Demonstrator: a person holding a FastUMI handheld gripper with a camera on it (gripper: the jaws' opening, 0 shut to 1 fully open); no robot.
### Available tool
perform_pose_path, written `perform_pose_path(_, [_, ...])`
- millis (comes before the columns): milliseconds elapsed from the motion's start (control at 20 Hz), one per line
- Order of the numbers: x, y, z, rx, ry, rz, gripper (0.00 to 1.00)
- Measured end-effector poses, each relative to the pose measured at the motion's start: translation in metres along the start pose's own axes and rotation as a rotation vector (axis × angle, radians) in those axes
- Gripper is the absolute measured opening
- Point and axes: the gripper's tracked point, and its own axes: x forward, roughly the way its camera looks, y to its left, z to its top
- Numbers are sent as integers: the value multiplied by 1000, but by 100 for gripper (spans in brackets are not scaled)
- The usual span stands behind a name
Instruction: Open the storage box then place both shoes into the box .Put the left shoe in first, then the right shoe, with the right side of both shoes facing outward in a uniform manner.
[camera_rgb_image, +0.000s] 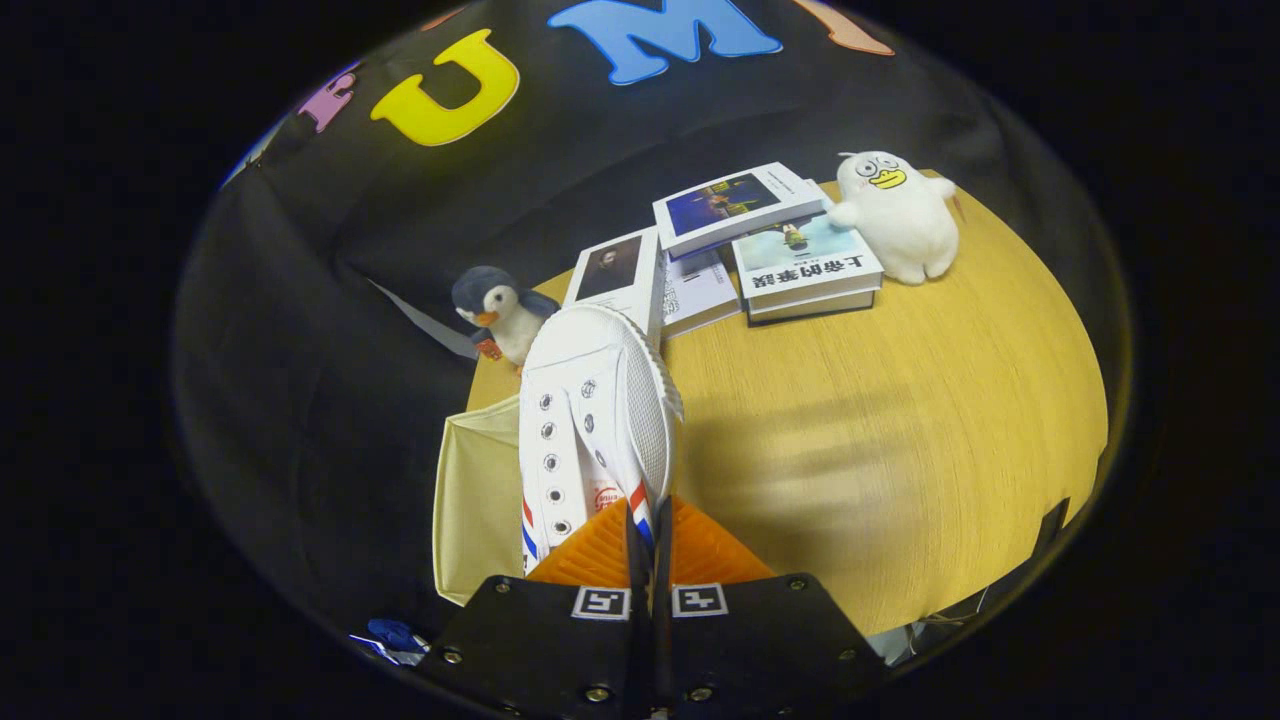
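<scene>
1. The claw (650, 545) has its two fingers pressed almost together, and they pinch the back edge of a white shoe (590, 420).
2. The shoe is held up in the air, just ahead of the fingers. It is long, and its long way runs straight away from the claw, heel near the fingers and toe far off, pointing at the books (760, 250).
3. The shoe is tipped on its side. We see the lace holes on one side and the bumpy sole edge on the other.
4. The box (475, 500) is pale and made of cloth. It sits under the shoe and a little to the side of the fingers, at the near edge of the yellow surface (900, 420). Its top looks open, but most of the inside is hidden by the shoe.
5. This is the part that matters most: the shoe hangs partly over the box, not fully above it. I think the claw needs to slide a bit toward the box side and then go down, so the shoe drops in and does not land on the rim.
6. I cannot tell if this is the left shoe or the right one, or if another shoe is already in the box.
7. A toy penguin (500, 310) stands just past the box, and a white toy duck (900, 215) sits by the books, well away
</scene>
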Motion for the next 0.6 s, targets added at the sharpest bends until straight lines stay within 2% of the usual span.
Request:
perform_pose_path(400, [24,63,-16,-48,32,48,1])
perform_pose_path(600, [38,83,-32,-79,55,41,1])
